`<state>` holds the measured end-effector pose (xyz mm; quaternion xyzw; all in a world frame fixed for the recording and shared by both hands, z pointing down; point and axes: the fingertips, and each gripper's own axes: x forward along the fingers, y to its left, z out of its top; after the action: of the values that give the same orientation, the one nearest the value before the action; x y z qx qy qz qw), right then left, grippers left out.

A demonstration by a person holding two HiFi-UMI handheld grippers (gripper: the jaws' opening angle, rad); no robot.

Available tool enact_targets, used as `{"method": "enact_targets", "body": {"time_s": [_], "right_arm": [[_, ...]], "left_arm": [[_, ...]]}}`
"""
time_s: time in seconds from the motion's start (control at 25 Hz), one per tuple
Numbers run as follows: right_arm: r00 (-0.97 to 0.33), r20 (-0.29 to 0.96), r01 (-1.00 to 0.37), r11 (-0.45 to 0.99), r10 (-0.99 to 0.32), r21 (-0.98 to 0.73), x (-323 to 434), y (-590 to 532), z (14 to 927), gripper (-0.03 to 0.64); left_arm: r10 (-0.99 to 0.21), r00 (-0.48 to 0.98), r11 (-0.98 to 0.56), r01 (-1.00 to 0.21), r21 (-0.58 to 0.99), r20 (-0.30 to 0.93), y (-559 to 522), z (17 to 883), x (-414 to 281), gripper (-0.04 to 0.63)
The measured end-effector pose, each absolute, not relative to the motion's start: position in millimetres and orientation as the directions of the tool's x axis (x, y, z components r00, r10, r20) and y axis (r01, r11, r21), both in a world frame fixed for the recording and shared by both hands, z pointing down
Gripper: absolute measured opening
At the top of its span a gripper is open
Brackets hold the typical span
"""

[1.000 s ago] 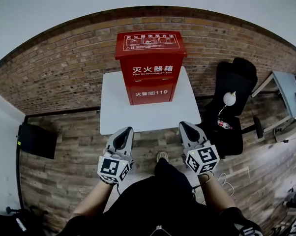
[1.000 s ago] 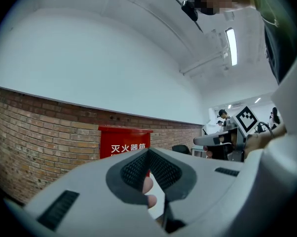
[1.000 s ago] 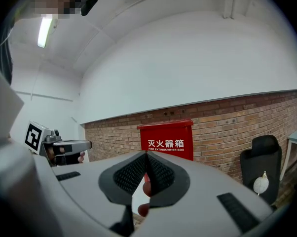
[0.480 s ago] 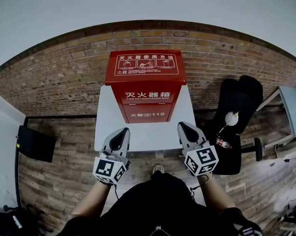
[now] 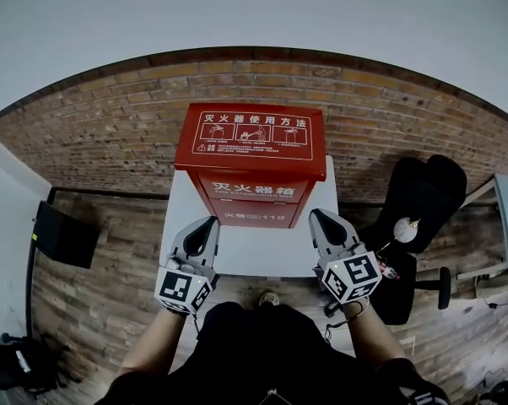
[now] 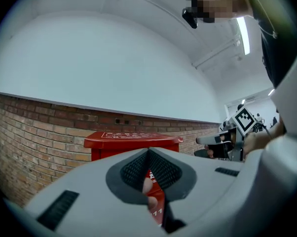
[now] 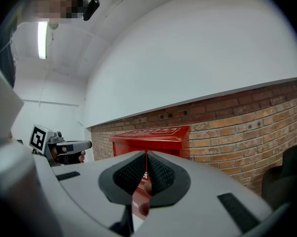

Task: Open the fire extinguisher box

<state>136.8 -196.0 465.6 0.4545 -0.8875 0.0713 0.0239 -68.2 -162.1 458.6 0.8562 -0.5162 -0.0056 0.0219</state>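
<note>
Scene: a red metal fire extinguisher box [image 5: 251, 163] stands upright on a small white square table [image 5: 254, 258], with its back towards a red brick wall [image 5: 102, 133]. The box's flat red lid [image 5: 252, 135] carries a white-printed instruction panel and lies down flat on the body, overhanging the front; the box is closed. The front face shows white characters, partly cut off by the lid's edge in the head view.

Left gripper [image 5: 208, 224]: grey, with a marker cube at its rear. It is held over the table's near left part and points towards the box's left front corner. Its jaws are pressed together with nothing between the pads. In the left gripper view only a thin sliver of the red box shows past the closed tips. There is no contact with the box.

Right gripper [image 5: 318, 218]: the same build. It is held over the table's near right edge and points towards the box's right front corner. Its jaws are fully together and empty, and it is likewise clear of the box.

The two grippers sit roughly level with each other, one on either side of the box front.

Surroundings: wood-plank floor [image 5: 102, 298]; black office chair [image 5: 423, 197] to the right of the table; dark flat panel [image 5: 64, 236] against the white wall at left.
</note>
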Motion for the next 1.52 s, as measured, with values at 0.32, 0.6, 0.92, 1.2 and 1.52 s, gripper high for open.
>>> {"method": "enact_targets", "body": {"time_s": [0.32, 0.6, 0.92, 1.2, 1.52], "right_arm": [[-0.579, 0.087, -0.815, 0.571, -0.811, -0.102, 133.8, -232.0, 455.0, 0.021], [-0.547, 0.082, -0.837, 0.545, -0.833, -0.047, 130.2, -239.5, 444.7, 0.080], [-0.529, 0.091, -0.846, 0.533, -0.844, 0.021, 141.2, -258.3, 440.5, 0.222], [-0.543, 0.127, -0.838, 0.546, -0.830, -0.017, 152.1, -279.9, 460.9, 0.272], [-0.590, 0.132, -0.806, 0.592, -0.796, -0.035, 140.2, -293.4, 467.0, 0.273]], "left_arm": [[-0.913, 0.407, -0.407, -0.913, 0.010, 0.031, -201.2, 448.1, -116.0, 0.052], [-0.890, 0.454, -0.455, -0.891, -0.012, 0.038, -227.8, 443.0, -141.1, 0.162], [-0.888, 0.455, -0.459, -0.887, -0.054, 0.070, -261.9, 447.7, -167.4, 0.275], [-0.841, 0.529, -0.536, -0.843, -0.039, 0.115, -285.3, 460.5, -168.1, 0.336], [-0.801, 0.594, -0.597, -0.802, -0.019, 0.072, -293.1, 462.8, -158.4, 0.337]]}}
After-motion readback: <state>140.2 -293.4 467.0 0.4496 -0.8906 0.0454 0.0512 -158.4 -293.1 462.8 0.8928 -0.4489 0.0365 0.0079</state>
